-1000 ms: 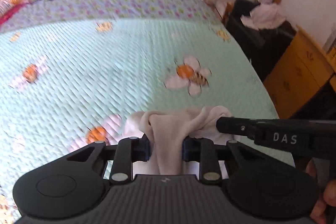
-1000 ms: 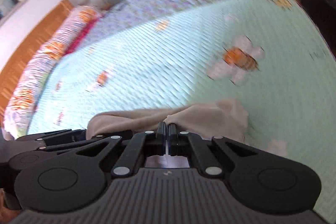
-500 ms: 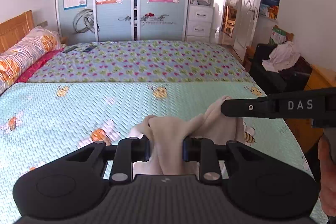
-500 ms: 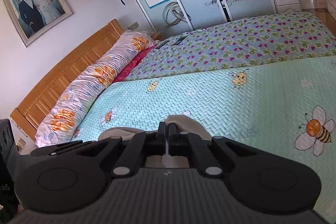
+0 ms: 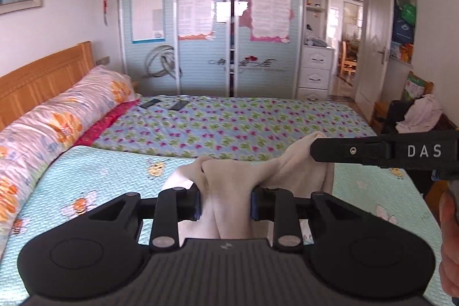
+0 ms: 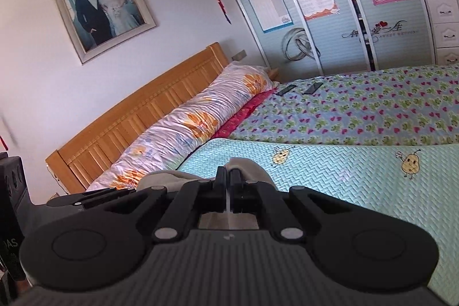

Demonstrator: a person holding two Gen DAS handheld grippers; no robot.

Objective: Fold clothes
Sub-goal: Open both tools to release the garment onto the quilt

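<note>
At the bottom centre of the left view, the left gripper (image 5: pixel 225 201) clamps a bunched beige cloth (image 5: pixel 229 191), its jaws easing apart. The right gripper (image 5: pixel 312 149), coming in from mid-right, pinches another corner, probably so the cloth hangs clear of the bed (image 5: pixel 114 171) for straightening. The right view shows those jaws fully closed on cloth (image 6: pixel 246 165); only the left view shows the span between grips.
</note>
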